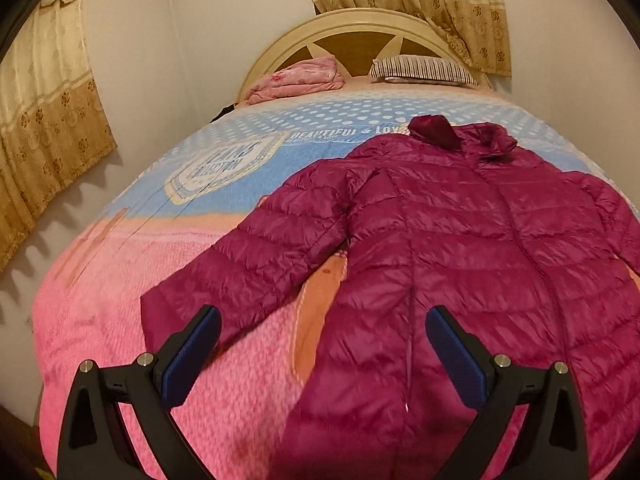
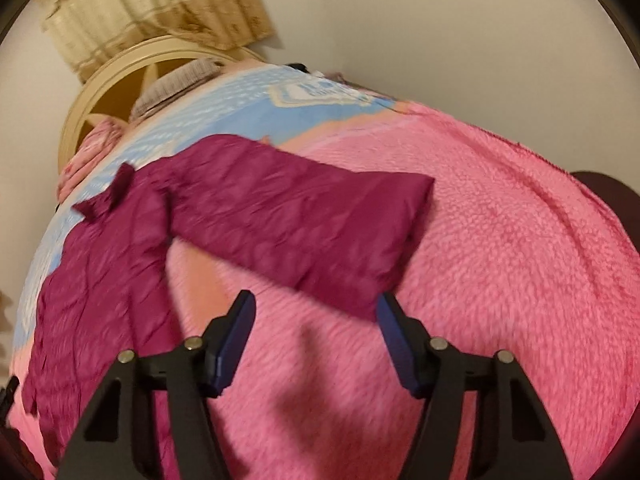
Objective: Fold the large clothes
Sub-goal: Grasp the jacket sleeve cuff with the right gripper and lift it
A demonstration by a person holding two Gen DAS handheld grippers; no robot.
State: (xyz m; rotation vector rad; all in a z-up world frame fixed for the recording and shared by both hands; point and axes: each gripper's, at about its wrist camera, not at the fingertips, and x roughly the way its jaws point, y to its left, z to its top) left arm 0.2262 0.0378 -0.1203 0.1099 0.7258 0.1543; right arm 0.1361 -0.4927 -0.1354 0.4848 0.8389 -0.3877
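In the left wrist view, a magenta puffer jacket (image 1: 460, 248) lies flat and spread out on the bed (image 1: 120, 320), with its collar toward the headboard (image 1: 360, 36) and one sleeve (image 1: 248, 252) stretched out toward the camera. The left gripper (image 1: 322, 356) hangs above the lower part of the jacket, its jaws wide apart and holding nothing; the blue pads (image 1: 192, 360) touch no cloth. In the right wrist view, which is a little blurred, the other sleeve (image 2: 304, 224) lies across the pink blanket (image 2: 500, 260), and its cuff end is just in front of the right gripper (image 2: 316, 340). The jaws there stand about half open, empty, with the cuff corner near one pad but not between them. I judge the jacket to be light, soft and puffy, with a smooth shiny shell that may slip from the pads and spring back after folding. A good place to take hold seems to be the cuff edge, or a seam of the quilting, where the cloth is thinner and the pads can pinch it firmly.
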